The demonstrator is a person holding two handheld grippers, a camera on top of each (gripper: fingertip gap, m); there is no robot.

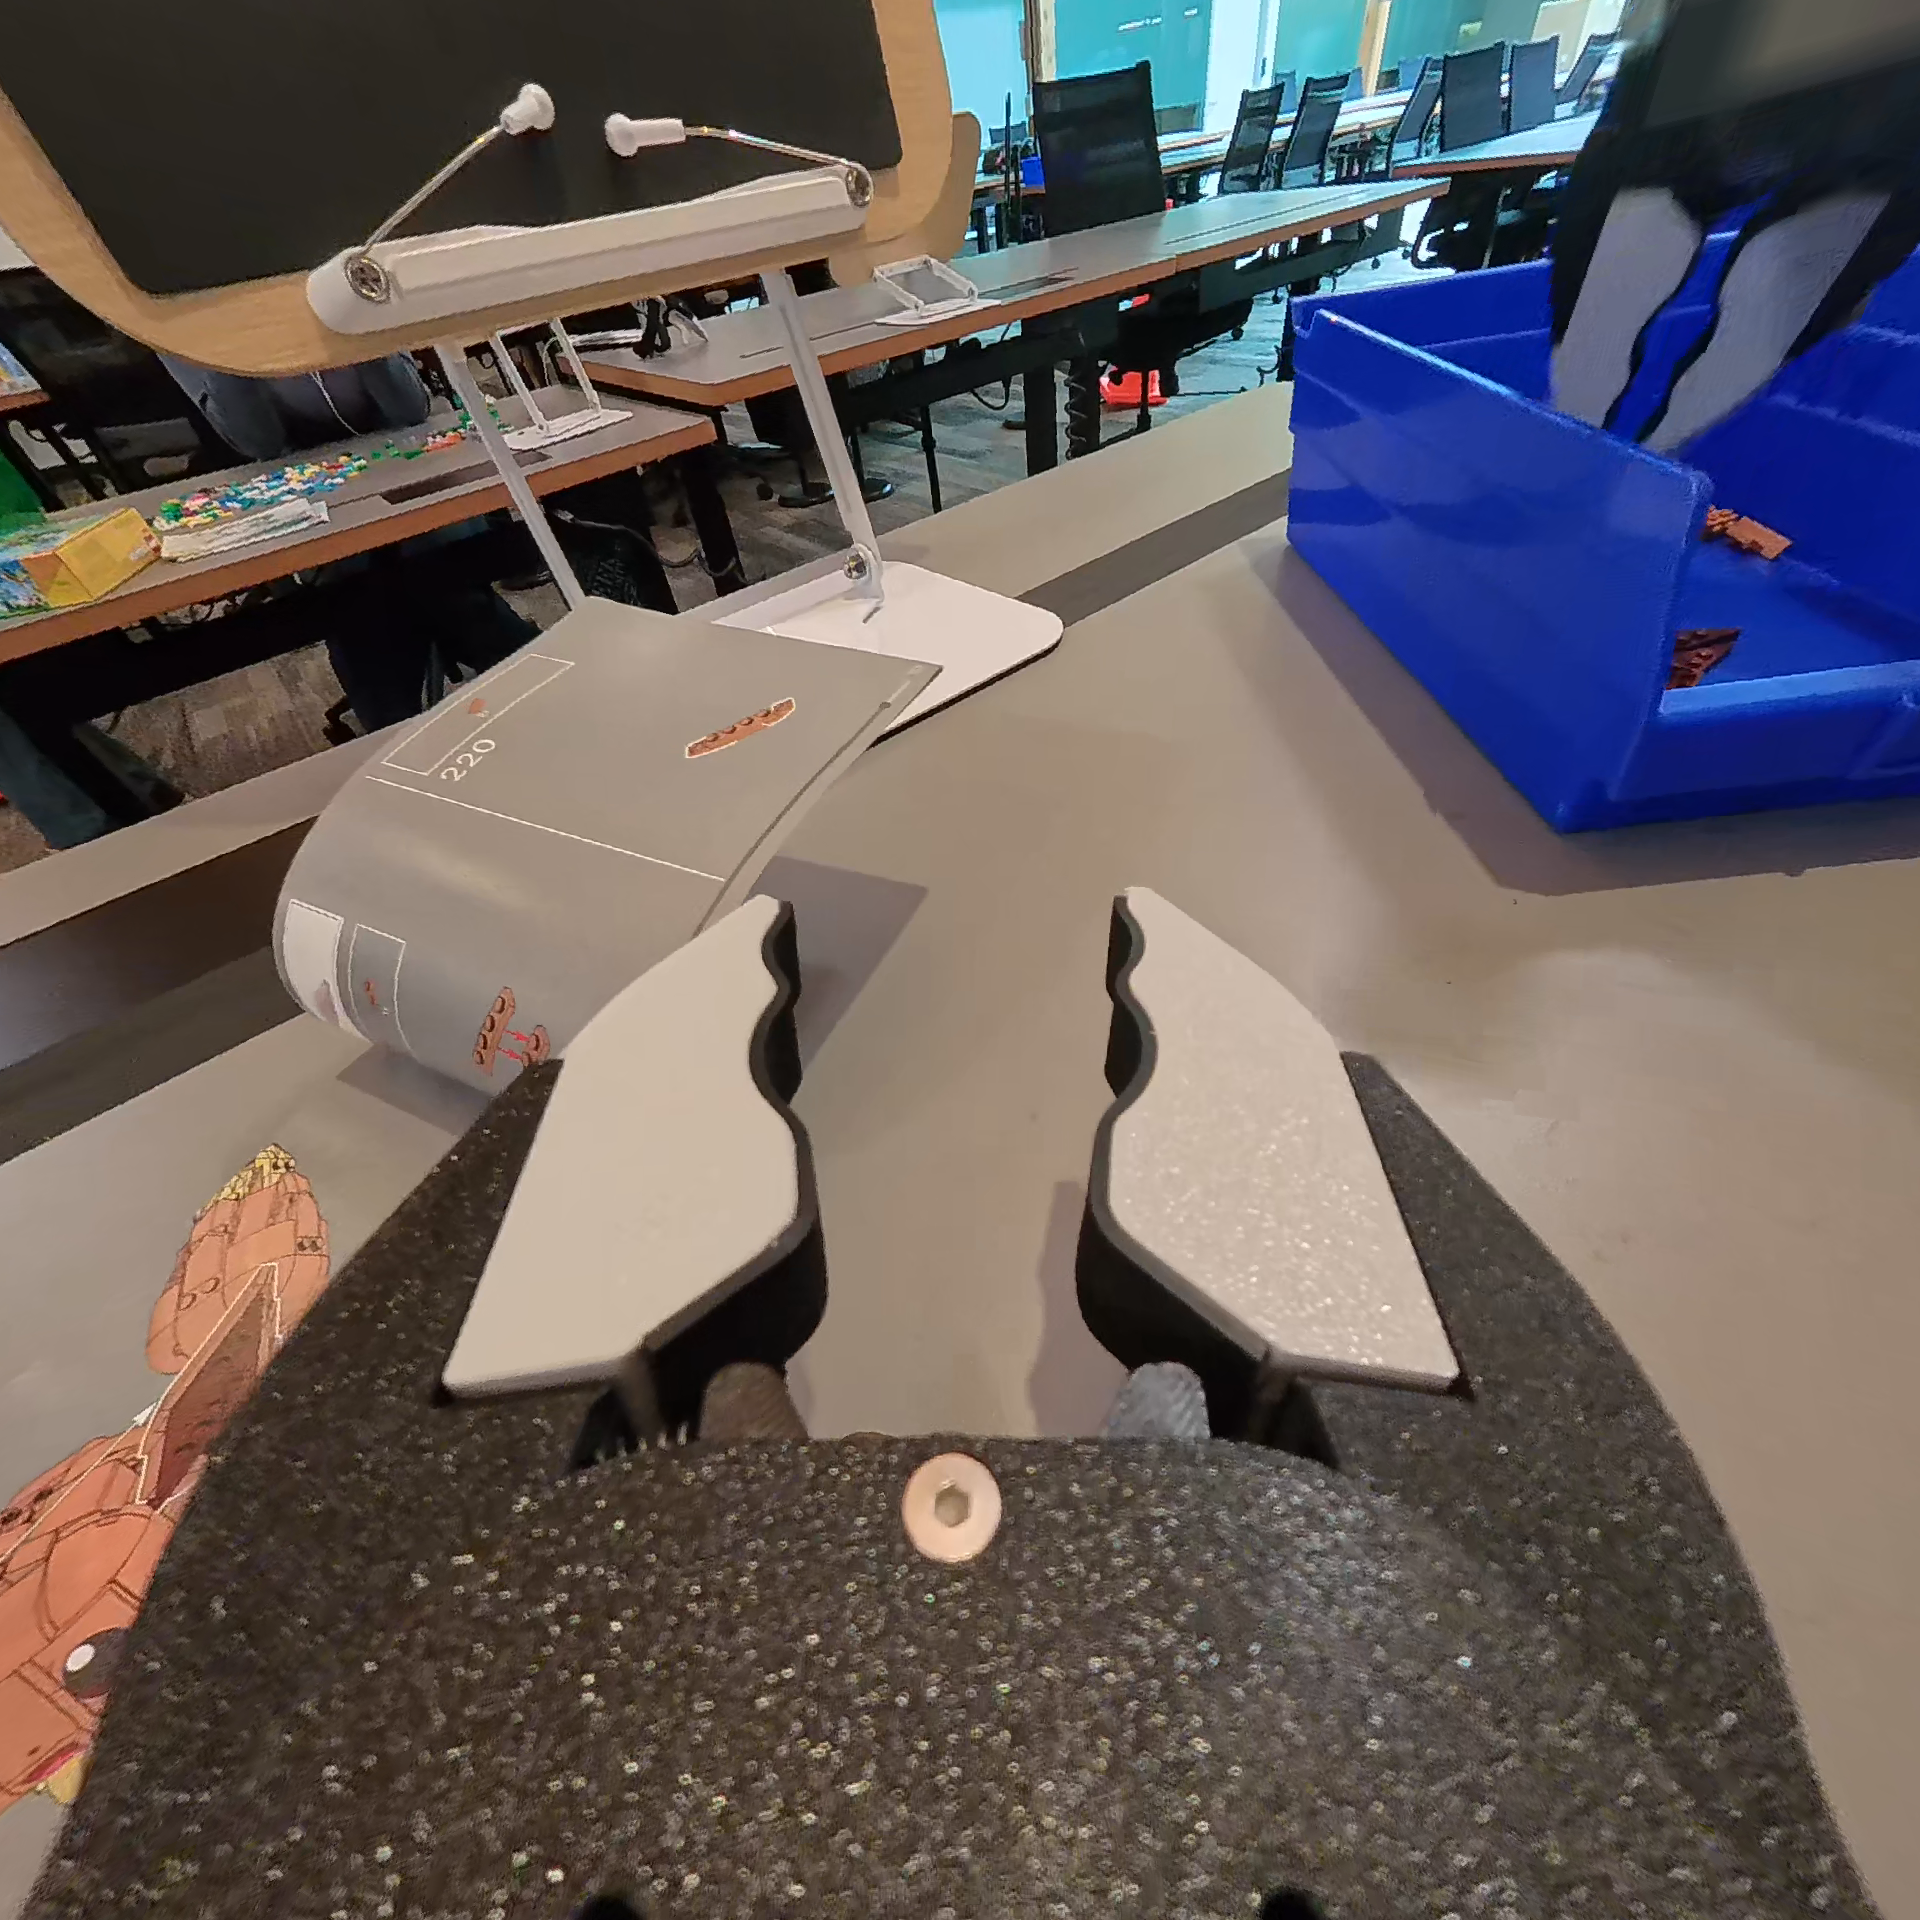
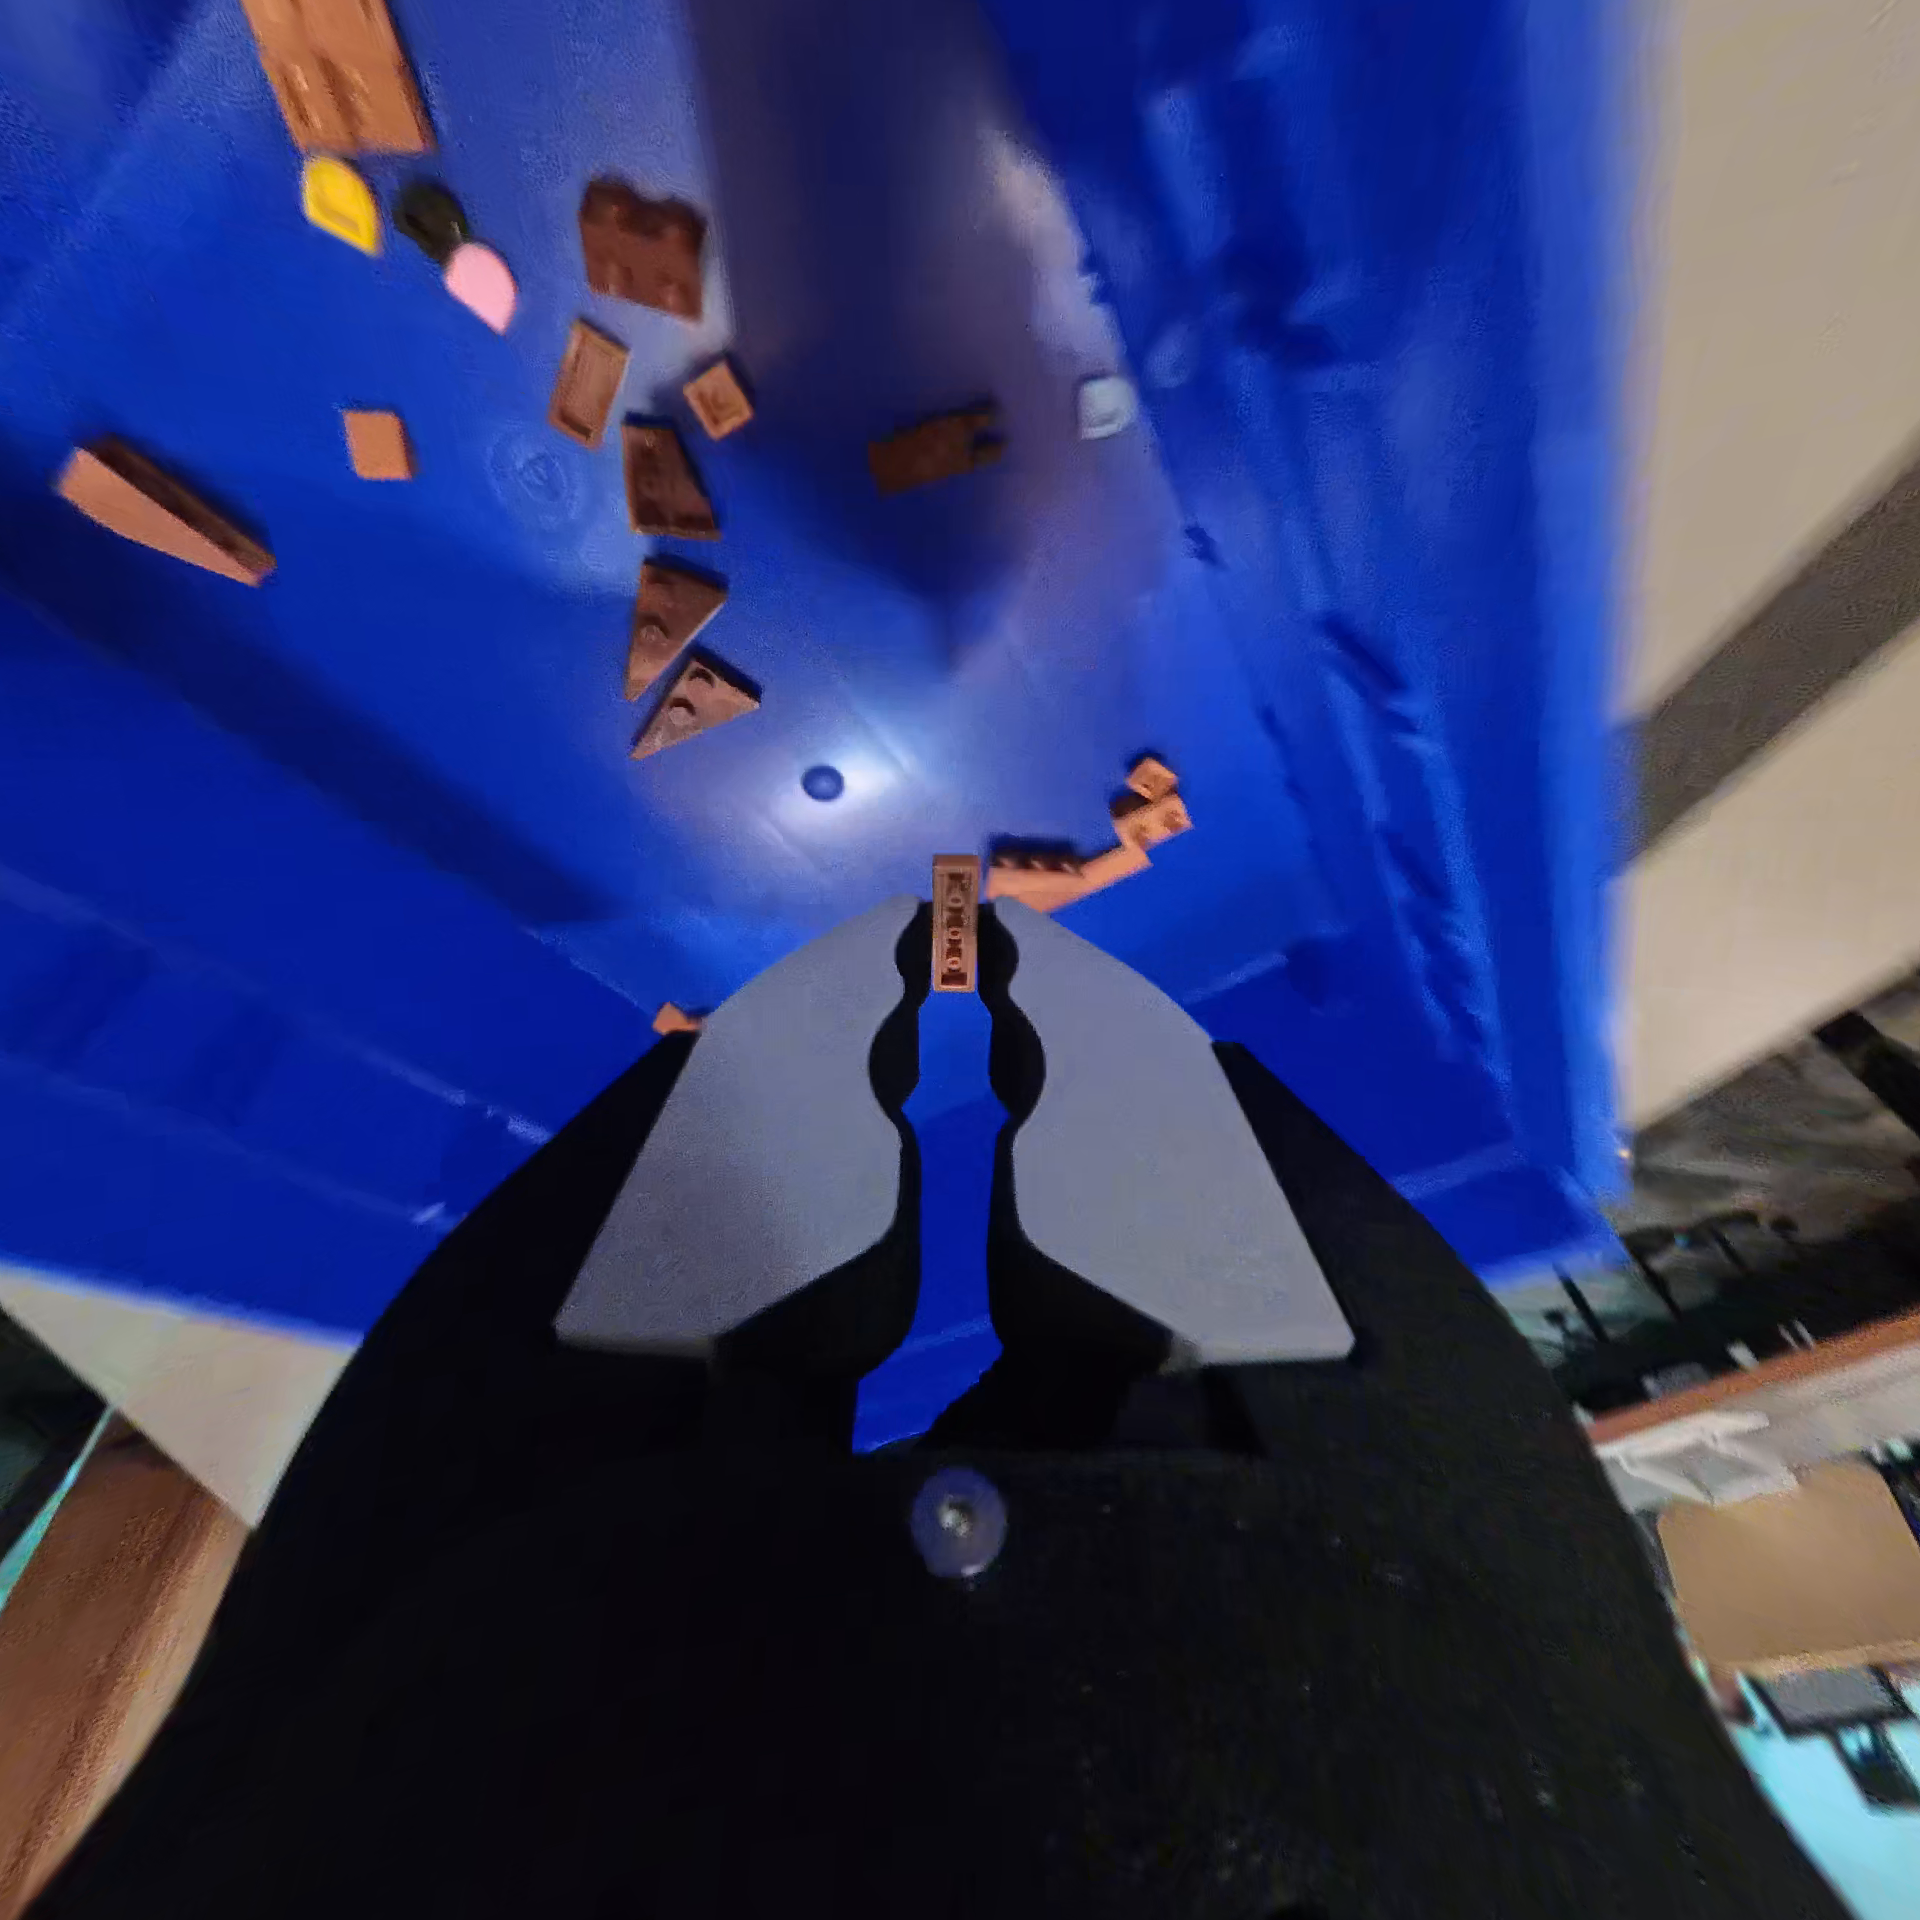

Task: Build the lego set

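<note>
Clamped at their very tips, your right gripper's point(image 2: 956, 925) jaws pinch a narrow brown plate point(image 2: 954, 925) edge-on, part of it standing out beyond the fingertips, inside the blue bin point(image 2: 312, 935). Your left gripper point(image 1: 954, 914) hangs with jaws wide apart and nothing between them, over the bare grey table point(image 1: 1351, 1039). Just beyond the held plate, to its right, lies a cluster of tan and brown pieces point(image 2: 1081, 862); farther ahead and to the left, brown wedges point(image 2: 675, 665) and a pink piece point(image 2: 481, 284) are scattered on the bin floor. Beside your left gripper's left finger curls an open instruction booklet point(image 1: 582, 810); beyond it stands a white stand point(image 1: 894, 613). Risk, as judged: so shallow a tip-hold may let the plate pivot or slip if it brushes the bin wall or the neighbouring cluster; it would then drop among similar brown pieces.
</note>
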